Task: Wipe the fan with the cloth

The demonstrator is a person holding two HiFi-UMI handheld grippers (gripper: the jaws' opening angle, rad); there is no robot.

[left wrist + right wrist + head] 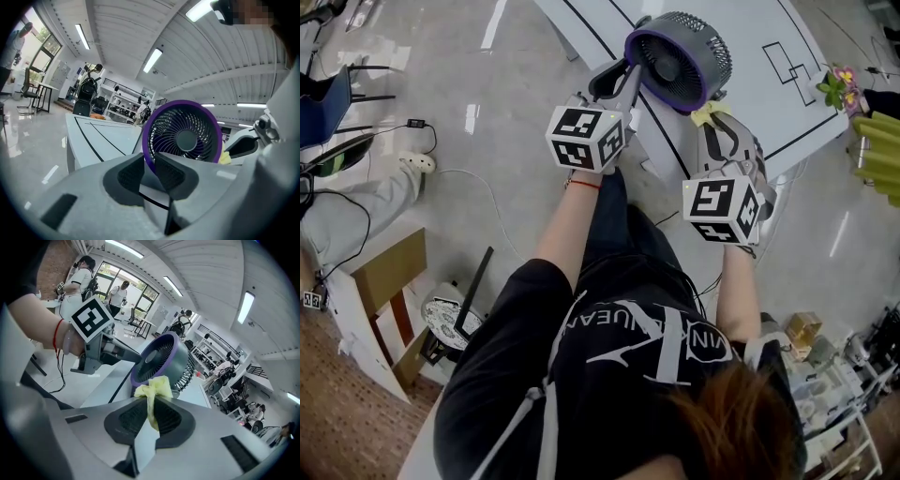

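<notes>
White table | left hand-held gripper level, clamped on fan rim | right hand-held gripper tilted down, pinching cloth

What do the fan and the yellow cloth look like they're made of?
The fan: likely moulded plastic, matte grey grille, smooth purple rim, thin curved slats. The cloth: soft thin fabric, possibly microfibre; it bunches and creases.

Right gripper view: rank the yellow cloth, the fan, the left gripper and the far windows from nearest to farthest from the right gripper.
1. yellow cloth, pinched in the right gripper, centre.
2. fan, just beyond the cloth.
3. left gripper, reaching in from the left, clamped on the fan's rim.
4. windows, far back, upper left.
</notes>
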